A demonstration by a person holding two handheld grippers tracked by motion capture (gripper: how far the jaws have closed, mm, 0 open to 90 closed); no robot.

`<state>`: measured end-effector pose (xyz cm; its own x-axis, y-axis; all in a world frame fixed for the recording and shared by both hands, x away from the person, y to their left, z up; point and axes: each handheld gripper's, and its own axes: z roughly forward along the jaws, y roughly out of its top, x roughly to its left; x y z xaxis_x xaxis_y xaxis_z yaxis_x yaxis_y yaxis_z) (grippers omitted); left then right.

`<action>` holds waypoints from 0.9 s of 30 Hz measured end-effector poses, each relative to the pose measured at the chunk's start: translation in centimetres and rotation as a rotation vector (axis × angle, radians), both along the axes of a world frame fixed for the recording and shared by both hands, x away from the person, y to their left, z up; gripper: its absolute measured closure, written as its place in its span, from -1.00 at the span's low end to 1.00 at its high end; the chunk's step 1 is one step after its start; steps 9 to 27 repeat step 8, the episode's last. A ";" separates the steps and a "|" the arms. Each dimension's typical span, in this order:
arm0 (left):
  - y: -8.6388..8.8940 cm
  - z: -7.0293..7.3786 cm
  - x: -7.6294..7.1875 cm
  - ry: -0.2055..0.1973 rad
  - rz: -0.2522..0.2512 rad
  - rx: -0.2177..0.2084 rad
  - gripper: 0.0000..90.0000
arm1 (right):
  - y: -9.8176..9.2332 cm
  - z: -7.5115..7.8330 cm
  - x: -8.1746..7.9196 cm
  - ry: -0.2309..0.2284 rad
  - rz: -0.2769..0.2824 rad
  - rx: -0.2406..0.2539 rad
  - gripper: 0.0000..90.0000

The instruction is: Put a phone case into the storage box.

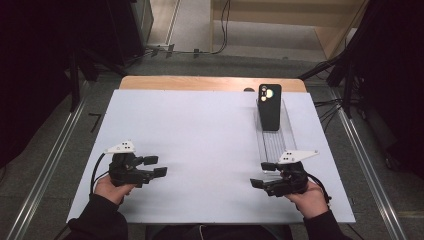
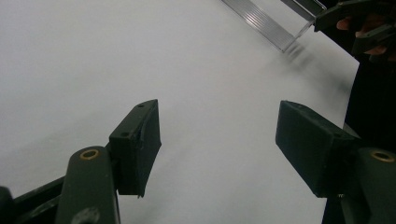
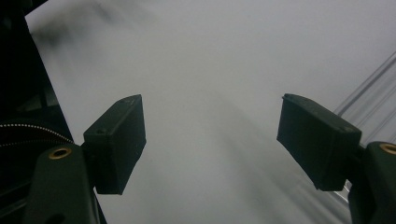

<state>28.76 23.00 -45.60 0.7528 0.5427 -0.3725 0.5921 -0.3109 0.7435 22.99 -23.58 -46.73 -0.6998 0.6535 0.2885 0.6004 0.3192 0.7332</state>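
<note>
Jaws of the left gripper (image 1: 156, 166): wide apart, with nothing between them. In the left gripper view (image 2: 217, 140) only the white table top shows in the gap.
Jaws of the right gripper (image 1: 262, 175): wide apart too, and they hold nothing. In the right gripper view (image 3: 210, 140) the gap shows only blurry white table.
Left hand (image 1: 114, 189): low in the left part of the high view, wrapped around the back of its gripper, which points toward the middle of the picture.
Right hand (image 1: 311, 197): low in the right part of the high view, with its gripper pointing toward the middle.
Phone (image 1: 269, 106): black, standing up on its end in the upper right part of the high view, with round lenses near its top. It is well apart from both grippers.
Clear tray (image 1: 276, 142): long and see-through. The phone stands at its far end. Its near end lies just beside the right gripper. A corner of it (image 2: 280, 28) shows at the upper right of the left gripper view.
Table (image 1: 200, 130): white and flat, with a strip of wood at its far edge.
</note>
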 end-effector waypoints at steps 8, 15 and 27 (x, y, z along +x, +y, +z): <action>0.0 0.0 0.0 0.003 -0.001 -0.002 -0.30 | -0.4 -0.2 0.0 -0.003 -0.005 -0.004 -0.52; 0.0 0.0 0.0 0.003 -0.001 -0.002 -0.30 | -0.4 -0.2 0.0 -0.003 -0.005 -0.004 -0.52; 0.0 0.0 0.0 0.003 -0.001 -0.002 -0.30 | -0.4 -0.2 0.0 -0.003 -0.005 -0.004 -0.52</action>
